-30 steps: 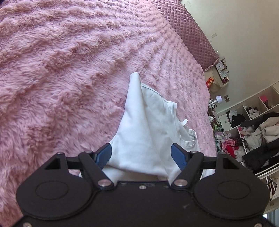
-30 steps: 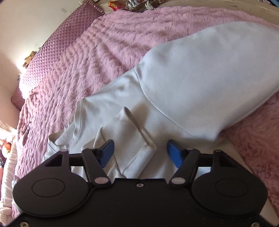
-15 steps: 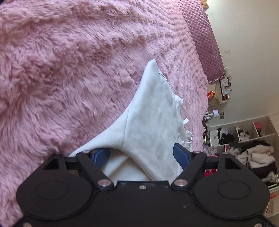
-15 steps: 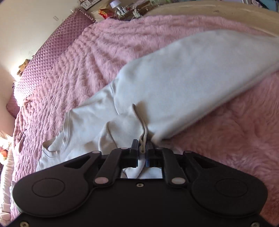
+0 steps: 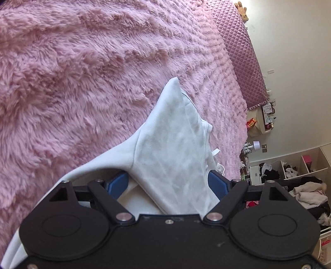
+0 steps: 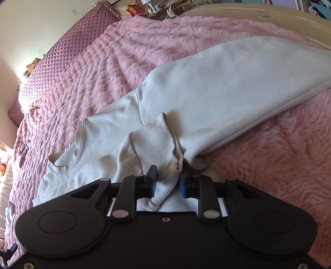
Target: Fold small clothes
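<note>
A white long-sleeved top (image 6: 206,93) lies spread on the pink plush blanket (image 6: 279,155), its neckline (image 6: 62,163) at the left. One sleeve (image 6: 153,142) is folded in over the body. Its bunched cuff sits between the jaws of my right gripper (image 6: 168,182), which are opening and stand a little apart. In the left wrist view a peaked fold of the same top (image 5: 171,144) rises between the pads of my left gripper (image 5: 167,183). Those jaws are wide and still opening, with cloth draped over the left pad.
The fluffy pink blanket (image 5: 82,82) covers the bed around the top. A quilted pink headboard (image 6: 72,41) runs along the far side. Open shelves stuffed with clothes (image 5: 300,186) stand beyond the bed. The bed's beige edge (image 6: 269,14) curves at the upper right.
My right gripper closed on the sleeve cuff, drew it across the top, then parted slightly. My left gripper rolled, sank closer to the cloth, and its jaws spread wider.
</note>
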The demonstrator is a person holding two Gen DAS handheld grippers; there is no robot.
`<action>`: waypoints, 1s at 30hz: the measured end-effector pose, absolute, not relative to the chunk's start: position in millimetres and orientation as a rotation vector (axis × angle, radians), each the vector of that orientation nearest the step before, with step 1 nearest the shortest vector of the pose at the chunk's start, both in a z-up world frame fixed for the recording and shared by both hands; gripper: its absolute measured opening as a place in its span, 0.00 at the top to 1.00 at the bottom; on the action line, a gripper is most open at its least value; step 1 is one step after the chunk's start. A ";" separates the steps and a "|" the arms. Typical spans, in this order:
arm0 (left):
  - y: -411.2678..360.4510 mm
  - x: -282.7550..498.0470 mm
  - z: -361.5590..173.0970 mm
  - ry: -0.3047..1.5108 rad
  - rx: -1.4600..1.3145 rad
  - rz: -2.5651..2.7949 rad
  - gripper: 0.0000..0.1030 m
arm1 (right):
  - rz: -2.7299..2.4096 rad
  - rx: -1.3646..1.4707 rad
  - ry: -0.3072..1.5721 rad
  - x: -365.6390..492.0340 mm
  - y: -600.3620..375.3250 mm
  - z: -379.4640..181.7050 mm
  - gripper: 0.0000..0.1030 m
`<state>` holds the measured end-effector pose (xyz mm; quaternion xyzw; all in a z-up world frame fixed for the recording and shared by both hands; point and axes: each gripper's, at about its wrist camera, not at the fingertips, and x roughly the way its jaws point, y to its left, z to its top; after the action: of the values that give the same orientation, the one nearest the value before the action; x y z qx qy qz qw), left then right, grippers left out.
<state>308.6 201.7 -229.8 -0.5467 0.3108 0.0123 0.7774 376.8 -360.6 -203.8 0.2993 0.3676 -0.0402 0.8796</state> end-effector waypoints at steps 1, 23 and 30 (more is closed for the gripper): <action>201.1 312.7 -228.8 0.667 -1.180 0.034 0.16 | -0.085 0.623 0.767 376.3 -360.3 -203.5 0.79; 239.3 275.5 -245.2 0.733 -1.091 0.076 0.86 | -0.100 0.656 0.717 341.6 -347.3 -197.2 0.96; 233.8 272.0 -198.0 0.666 -1.045 -0.073 0.51 | -0.127 0.624 0.701 336.7 -347.0 -187.0 0.96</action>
<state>272.0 233.8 -198.0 -0.4896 0.3119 -0.0341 0.8136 336.7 -347.0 -187.0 0.3004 0.3377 -0.0612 0.8899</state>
